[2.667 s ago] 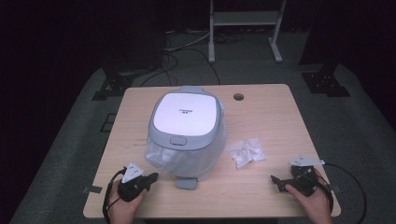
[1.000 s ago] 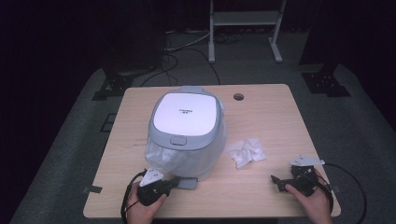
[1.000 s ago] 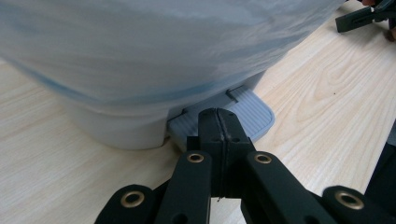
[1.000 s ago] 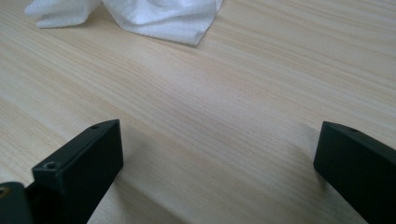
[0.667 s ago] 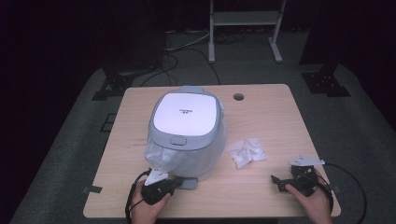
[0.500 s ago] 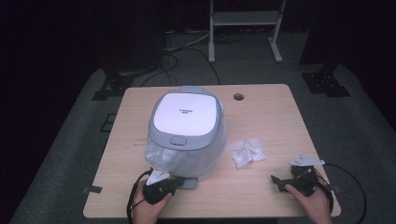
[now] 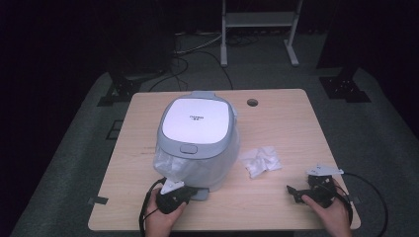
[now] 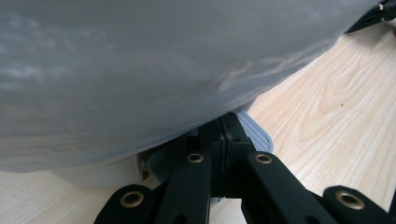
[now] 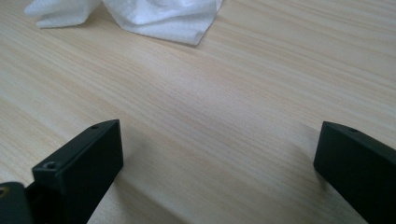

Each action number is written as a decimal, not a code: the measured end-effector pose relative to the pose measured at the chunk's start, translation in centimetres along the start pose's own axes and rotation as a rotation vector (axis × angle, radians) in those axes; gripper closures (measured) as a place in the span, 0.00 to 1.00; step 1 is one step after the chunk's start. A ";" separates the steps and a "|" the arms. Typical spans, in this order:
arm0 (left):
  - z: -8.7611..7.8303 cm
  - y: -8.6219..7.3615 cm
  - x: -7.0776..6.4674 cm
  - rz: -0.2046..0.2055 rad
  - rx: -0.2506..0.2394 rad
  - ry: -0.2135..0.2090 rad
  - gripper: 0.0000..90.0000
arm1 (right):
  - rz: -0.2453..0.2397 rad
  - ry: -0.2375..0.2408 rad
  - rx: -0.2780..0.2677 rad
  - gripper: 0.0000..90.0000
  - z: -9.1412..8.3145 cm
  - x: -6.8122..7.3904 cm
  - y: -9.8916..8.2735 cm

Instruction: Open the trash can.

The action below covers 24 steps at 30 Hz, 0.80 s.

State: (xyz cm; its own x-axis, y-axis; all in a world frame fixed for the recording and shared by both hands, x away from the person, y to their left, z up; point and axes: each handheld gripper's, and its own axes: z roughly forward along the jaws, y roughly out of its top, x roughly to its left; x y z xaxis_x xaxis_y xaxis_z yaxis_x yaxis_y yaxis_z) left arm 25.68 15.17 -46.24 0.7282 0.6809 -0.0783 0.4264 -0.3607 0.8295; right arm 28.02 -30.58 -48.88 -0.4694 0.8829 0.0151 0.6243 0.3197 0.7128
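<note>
Left claw (image 8: pixel 224 163) closed at the plastic-wrapped rice cooker's (image 7: pixel 197 136) grey front tab (image 8: pixel 254 128); right claw (image 9: pixel 219 163) wide open, empty, on tabletop (image 7: pixel 291 128) near crumpled tissue (image 7: pixel 261 160).

Cooker (image 7: pixel 197 133) mid-table (image 7: pixel 296 123), crumpled tissue (image 7: pixel 261 161) just to its right.

Pale wooden counter (image 7: pixel 138 128) (round hole (image 7: pixel 252 102) near its far edge), plastic-wrapped cooker (image 7: pixel 197 133) at centre, crumpled white tissue (image 7: pixel 260 160) just right of it
</note>
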 end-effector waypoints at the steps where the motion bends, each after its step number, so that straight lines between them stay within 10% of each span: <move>1: 0.0 0.0 0.0 0.000 0.000 0.000 1.00 | 0.000 0.000 0.000 0.00 0.0 0.0 0.0; 10: 0.1 0.1 -0.2 0.032 0.014 0.012 0.99 | 0.001 0.000 0.001 0.00 0.0 0.0 0.0; 21: 0.0 -0.6 -0.8 -0.049 -0.019 0.061 1.00 | 0.001 0.000 0.001 0.00 0.0 0.0 0.0; 24: 0.1 -0.6 -0.6 0.016 -0.015 0.046 1.00 | 0.001 0.000 0.001 0.00 0.0 0.0 0.0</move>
State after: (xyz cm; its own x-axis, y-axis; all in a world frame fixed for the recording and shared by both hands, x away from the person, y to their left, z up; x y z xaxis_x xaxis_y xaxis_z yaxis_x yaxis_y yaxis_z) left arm 25.02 14.88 -46.73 0.7090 0.7041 -0.0398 0.4071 -0.3625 0.8384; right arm 28.01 -30.57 -48.88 -0.4687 0.8832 0.0160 0.6252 0.3189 0.7123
